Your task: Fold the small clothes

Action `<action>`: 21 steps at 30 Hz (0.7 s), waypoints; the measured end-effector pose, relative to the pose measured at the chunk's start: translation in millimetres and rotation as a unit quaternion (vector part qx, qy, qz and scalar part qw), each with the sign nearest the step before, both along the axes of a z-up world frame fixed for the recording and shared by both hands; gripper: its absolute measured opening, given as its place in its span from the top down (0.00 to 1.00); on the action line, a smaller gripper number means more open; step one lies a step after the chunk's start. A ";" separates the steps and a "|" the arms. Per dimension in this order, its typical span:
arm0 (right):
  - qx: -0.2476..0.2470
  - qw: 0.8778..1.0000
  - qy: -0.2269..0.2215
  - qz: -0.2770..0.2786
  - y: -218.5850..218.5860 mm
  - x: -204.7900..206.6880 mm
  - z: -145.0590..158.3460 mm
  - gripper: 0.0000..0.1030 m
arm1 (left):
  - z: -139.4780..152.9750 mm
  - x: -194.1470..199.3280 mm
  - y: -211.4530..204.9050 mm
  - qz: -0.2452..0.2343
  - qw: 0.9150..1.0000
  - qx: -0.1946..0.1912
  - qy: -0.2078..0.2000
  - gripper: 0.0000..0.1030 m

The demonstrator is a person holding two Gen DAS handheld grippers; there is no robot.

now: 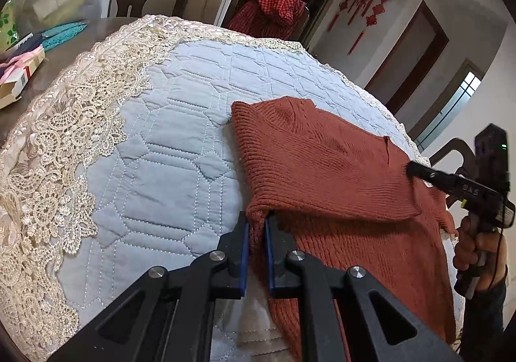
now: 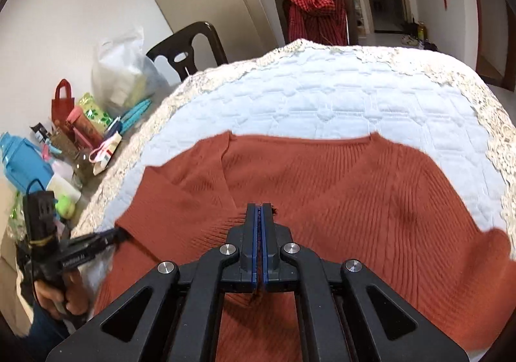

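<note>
A rust-red knit sweater (image 1: 322,162) lies on a pale blue quilted cover (image 1: 161,149), with one side folded over the body. My left gripper (image 1: 257,217) is shut on the folded edge of the sweater at its near corner. My right gripper (image 2: 258,205) is shut on a fold of the sweater (image 2: 354,200) near its middle, low on the cloth. In the left wrist view the right gripper (image 1: 411,168) comes in from the right. In the right wrist view the left gripper (image 2: 119,234) holds the sweater's left edge.
The quilted cover has a cream lace border (image 1: 64,149). Dark chairs stand behind the table, one draped with red checked cloth (image 2: 317,7). Bottles, bags and small items (image 2: 64,136) crowd the table's left side beyond the cover.
</note>
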State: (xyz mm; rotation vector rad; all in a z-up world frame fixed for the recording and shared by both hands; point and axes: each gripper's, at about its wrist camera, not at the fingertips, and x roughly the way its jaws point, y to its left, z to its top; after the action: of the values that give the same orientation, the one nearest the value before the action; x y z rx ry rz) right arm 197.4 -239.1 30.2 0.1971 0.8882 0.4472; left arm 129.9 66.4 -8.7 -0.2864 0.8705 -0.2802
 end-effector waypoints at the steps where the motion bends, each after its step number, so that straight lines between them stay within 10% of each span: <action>1: -0.004 1.000 0.013 -0.006 -1.5 2.1 -4.9 0.98 | 1.7 -2.0 -0.5 0.000 1.000 0.004 -0.003 0.86; 7: -0.006 0.999 0.037 -0.012 -8.9 0.7 -13.6 0.94 | 19.9 -7.5 5.4 0.004 1.000 -0.001 -0.018 0.74; 9: -0.002 0.999 0.037 -0.005 -8.5 0.7 -12.8 0.83 | 31.1 -1.2 5.5 0.013 0.999 -0.002 -0.032 0.53; 13: 0.007 0.999 0.046 0.002 -2.3 5.0 -16.5 0.66 | 32.9 37.0 -4.3 0.008 1.000 0.000 -0.016 0.48; 16: -0.004 0.998 0.059 0.004 4.3 9.4 -26.1 0.69 | 14.5 65.4 -21.3 -0.003 0.999 0.042 0.014 0.78; 17: -0.008 0.999 0.052 0.004 4.9 8.9 -25.5 0.88 | 8.8 69.3 -23.8 0.000 0.998 0.055 0.021 0.87; 21: 0.022 1.000 0.017 0.003 -1.4 9.0 -8.9 0.96 | 11.5 62.8 -13.7 0.009 0.999 0.036 -0.008 0.89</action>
State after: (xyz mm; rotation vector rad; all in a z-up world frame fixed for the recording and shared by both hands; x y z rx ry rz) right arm 206.4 -240.5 21.4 0.2435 0.9128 0.4695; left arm 192.8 52.7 2.8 -0.2244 0.8608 -0.2326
